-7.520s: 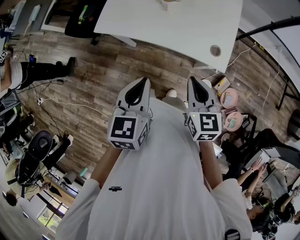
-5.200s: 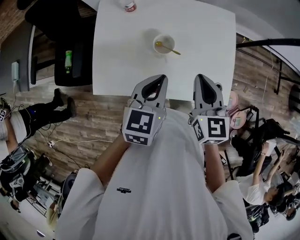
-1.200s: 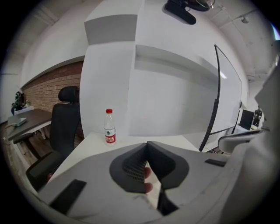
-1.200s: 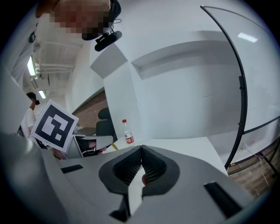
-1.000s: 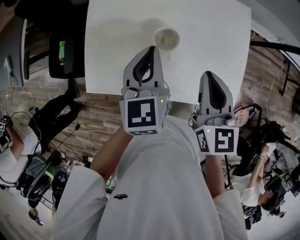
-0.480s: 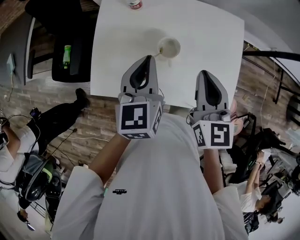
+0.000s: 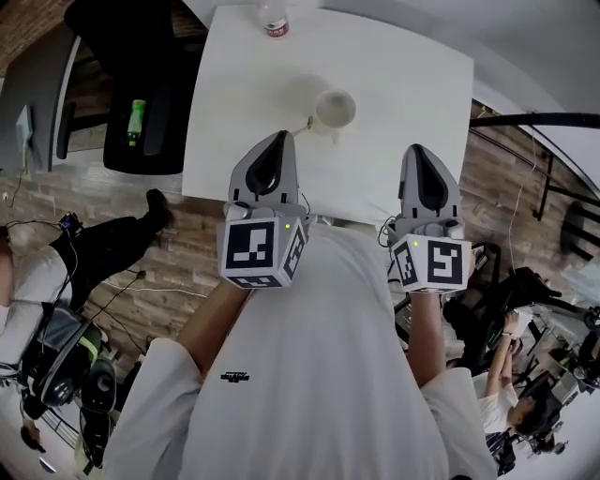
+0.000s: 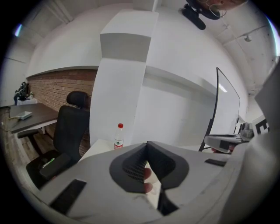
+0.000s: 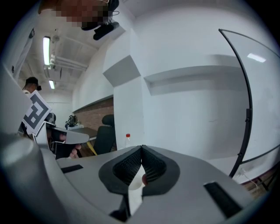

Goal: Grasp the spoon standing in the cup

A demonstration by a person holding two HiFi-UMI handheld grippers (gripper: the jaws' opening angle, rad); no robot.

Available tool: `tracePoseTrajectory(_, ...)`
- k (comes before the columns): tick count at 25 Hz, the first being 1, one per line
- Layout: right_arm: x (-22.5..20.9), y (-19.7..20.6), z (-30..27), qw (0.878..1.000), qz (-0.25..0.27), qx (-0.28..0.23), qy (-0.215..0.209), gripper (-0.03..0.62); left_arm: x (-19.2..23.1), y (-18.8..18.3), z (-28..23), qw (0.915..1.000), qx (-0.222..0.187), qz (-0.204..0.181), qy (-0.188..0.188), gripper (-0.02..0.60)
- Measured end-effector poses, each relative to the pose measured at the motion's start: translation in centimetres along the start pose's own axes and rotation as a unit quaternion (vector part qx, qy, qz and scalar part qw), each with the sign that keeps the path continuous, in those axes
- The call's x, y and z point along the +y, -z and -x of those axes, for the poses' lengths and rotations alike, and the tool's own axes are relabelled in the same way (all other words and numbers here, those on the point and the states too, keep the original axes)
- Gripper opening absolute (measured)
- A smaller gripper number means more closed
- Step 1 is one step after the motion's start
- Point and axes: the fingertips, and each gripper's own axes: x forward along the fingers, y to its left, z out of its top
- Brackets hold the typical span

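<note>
The person stands at the near edge of the white table [image 7: 412, 75] with a gripper in each hand, both held over that edge and pointing across the top. The left gripper [image 7: 281, 137] has its jaws pressed tight together at the tips with nothing between them. The right gripper [image 7: 419, 150] is closed the same way and is empty too. The cup [image 7: 335, 110] sits about the middle of the table. The spoon [image 7: 301, 127] stands in it, its handle leaning out over the rim toward the near left. The closed tip of the left gripper is just beside that handle, though I cannot tell whether they touch. The right gripper is well apart from the cup, off to its right. A small plastic bottle [image 7: 272, 21] stands at the far edge, and a black office chair [image 7: 141, 56] is beside the table's left edge.
</note>
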Motion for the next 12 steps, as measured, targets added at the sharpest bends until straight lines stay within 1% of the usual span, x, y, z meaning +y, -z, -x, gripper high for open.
tracePoseTrajectory(5, -0.6, -0.4, 1.0, 1.000, 0.008, -0.004, 0.003, 0.000, 0.9, -0.6, 1.6, 0.9998, -0.013, 0.006, -0.013, 0.009)
tracePoseTrajectory(8, -0.7, -0.8, 1.0, 1.000, -0.006, -0.021, 0.001, 0.000, 1.8, -1.5, 2.3, 0.9995, -0.023, 0.002, -0.019, 0.009)
tracePoseTrajectory(12, -0.7, -1.0, 1.6, 1.000, -0.003, -0.030, 0.002, 0.001, 2.6, -1.6, 3.6, 0.9994, -0.021, 0.002, -0.027, 0.009)
